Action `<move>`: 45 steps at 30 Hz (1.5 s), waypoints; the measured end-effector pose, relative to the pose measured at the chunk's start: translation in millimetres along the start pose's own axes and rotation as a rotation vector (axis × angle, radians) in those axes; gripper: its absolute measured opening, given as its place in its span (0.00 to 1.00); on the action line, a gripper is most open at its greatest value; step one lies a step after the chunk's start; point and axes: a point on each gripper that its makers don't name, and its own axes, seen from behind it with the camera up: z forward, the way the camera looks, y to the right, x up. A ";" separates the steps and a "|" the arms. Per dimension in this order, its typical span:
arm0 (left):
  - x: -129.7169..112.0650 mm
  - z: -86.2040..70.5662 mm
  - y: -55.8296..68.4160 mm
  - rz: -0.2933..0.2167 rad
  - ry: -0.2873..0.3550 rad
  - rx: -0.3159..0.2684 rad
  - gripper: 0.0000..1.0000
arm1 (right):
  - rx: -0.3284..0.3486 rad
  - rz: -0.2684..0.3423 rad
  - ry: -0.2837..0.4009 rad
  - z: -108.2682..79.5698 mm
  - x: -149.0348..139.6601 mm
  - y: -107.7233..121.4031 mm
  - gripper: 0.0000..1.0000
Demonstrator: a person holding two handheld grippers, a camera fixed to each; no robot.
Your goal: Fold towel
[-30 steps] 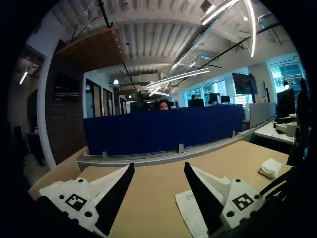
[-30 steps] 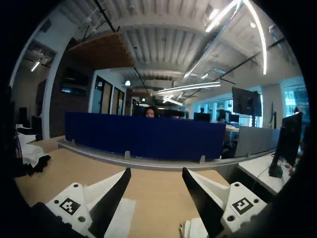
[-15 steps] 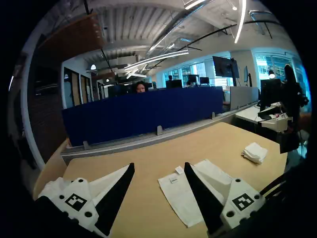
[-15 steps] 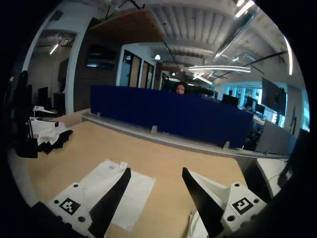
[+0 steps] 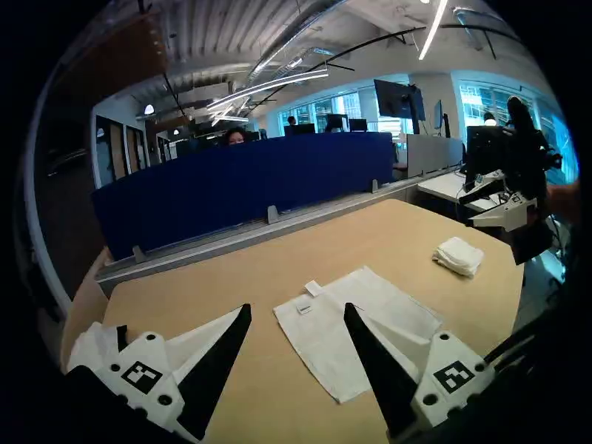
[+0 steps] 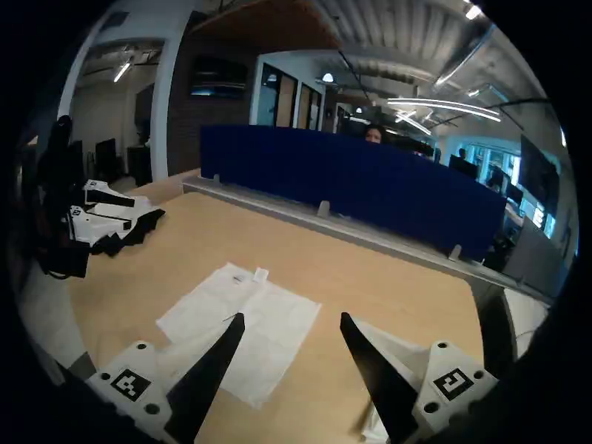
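Observation:
A white towel [image 5: 362, 325] lies spread flat on the wooden table [image 5: 251, 288], with a small tag at its far corner. My left gripper [image 5: 296, 307] hovers open above the towel's near left edge, nothing between its fingers. In the right gripper view the same towel [image 6: 244, 325] lies flat below and left of my right gripper [image 6: 291, 317], which is also open and holds nothing. The right gripper [image 5: 510, 214] appears in the left gripper view at the far right, held by a hand. The left gripper [image 6: 96, 203] appears at the left of the right gripper view.
A small folded white towel [image 5: 459, 255] sits near the table's right edge. A heap of white and dark cloth [image 6: 122, 229] lies at the table's left end. A blue partition [image 5: 244, 192] runs along the far side, with a person behind it. Desks with monitors [image 5: 485, 152] stand to the right.
Both cameras have tipped downward, so the ceiling has slid up out of view and the flat towel has come fully into view on the table. Both grippers stay open.

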 end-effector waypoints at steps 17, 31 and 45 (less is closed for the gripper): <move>-71.9 23.9 24.8 0.041 -0.097 -0.041 0.93 | 0.037 -0.047 -0.089 28.6 -74.6 -18.4 1.00; -150.5 41.4 46.1 0.064 -0.241 -0.122 0.93 | 0.083 -0.068 -0.211 54.0 -148.3 -41.0 1.00; -204.0 54.1 64.4 0.083 -0.375 -0.200 0.93 | 0.104 -0.055 -0.315 59.4 -202.2 -48.4 1.00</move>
